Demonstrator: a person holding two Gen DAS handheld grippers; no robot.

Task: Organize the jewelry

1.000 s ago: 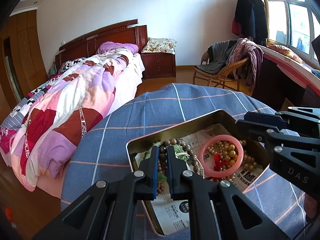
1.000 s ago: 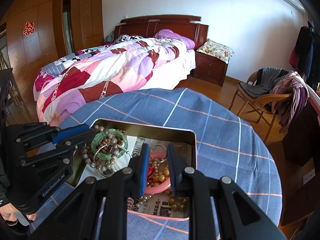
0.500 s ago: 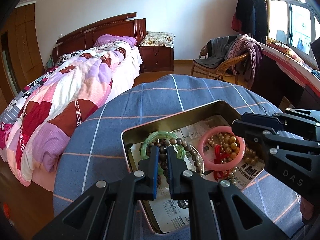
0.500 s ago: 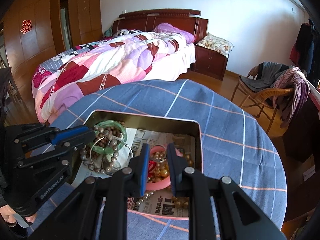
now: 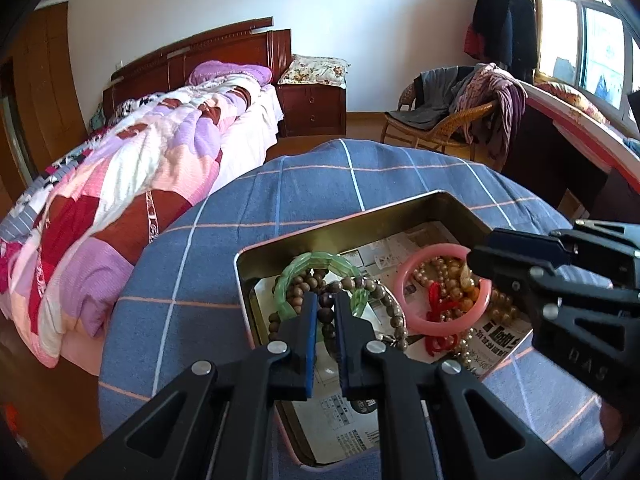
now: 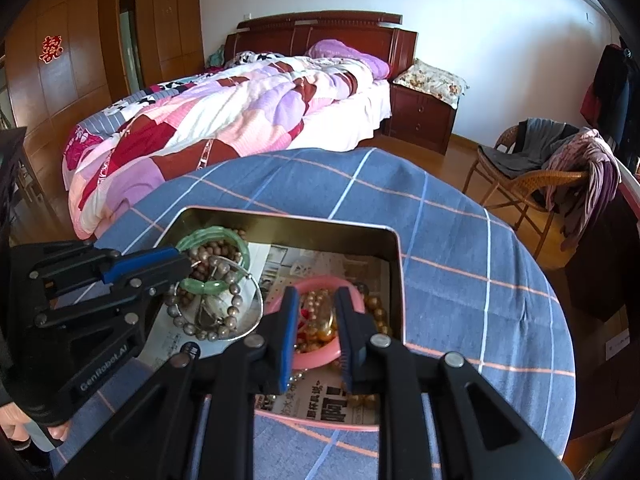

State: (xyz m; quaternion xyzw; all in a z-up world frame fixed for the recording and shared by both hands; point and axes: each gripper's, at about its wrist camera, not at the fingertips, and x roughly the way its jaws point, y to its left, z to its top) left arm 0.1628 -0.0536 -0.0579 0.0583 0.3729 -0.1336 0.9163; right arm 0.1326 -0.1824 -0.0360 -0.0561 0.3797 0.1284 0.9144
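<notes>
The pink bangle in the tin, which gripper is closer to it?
Right. The right gripper hovers directly over the pink bangle, jaws opening. The left gripper sits over the green bracelet beside it.

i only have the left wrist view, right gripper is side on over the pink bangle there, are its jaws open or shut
Observer: Opening. The right wrist view shows the right gripper with its jaws apart, over the pink bangle.
Operator: anything between them
Observer: Gold beads lying inside the bangle show through the gap; the fingers do not seem to press on anything.
</notes>
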